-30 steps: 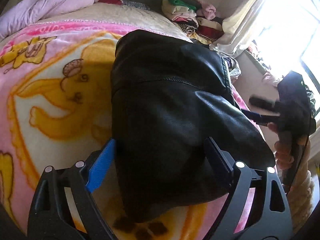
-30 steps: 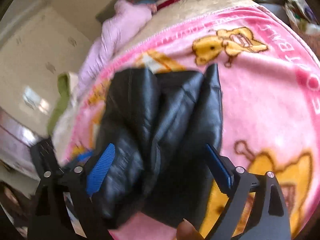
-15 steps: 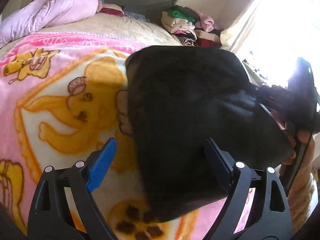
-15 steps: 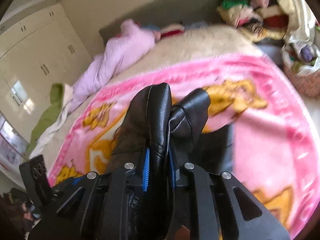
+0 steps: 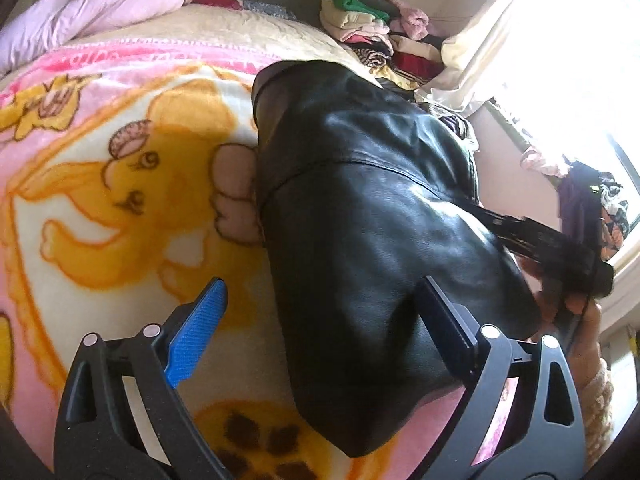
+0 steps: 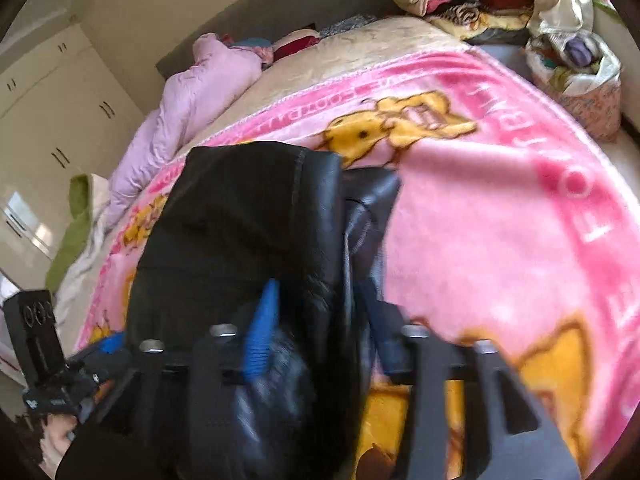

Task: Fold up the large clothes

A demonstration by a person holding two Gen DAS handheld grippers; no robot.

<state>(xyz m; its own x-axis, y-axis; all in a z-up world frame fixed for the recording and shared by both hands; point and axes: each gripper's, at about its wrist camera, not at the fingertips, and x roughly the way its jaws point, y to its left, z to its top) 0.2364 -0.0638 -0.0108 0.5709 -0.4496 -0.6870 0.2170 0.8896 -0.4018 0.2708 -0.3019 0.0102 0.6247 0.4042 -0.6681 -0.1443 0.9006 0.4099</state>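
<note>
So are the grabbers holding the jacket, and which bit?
Nothing is gripped. The right gripper has its jaws opening around a fold at the jacket's side edge; the left gripper is open.

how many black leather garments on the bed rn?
1: the black leather jacket lies folded on the pink blanket, between both grippers. More may hide in the clothes pile beyond the bed.

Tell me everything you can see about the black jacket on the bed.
The jacket is black, glossy and leather-like, with stitched seams and creases. It lies folded into a bulky bundle on the pink cartoon blanket, one narrow end toward the window side. The right gripper is at its edge with a fold between its opening jaws; the motion blur hides whether the pads touch it. The left gripper is open in front of it, its right finger over the leather, not gripping.
</note>
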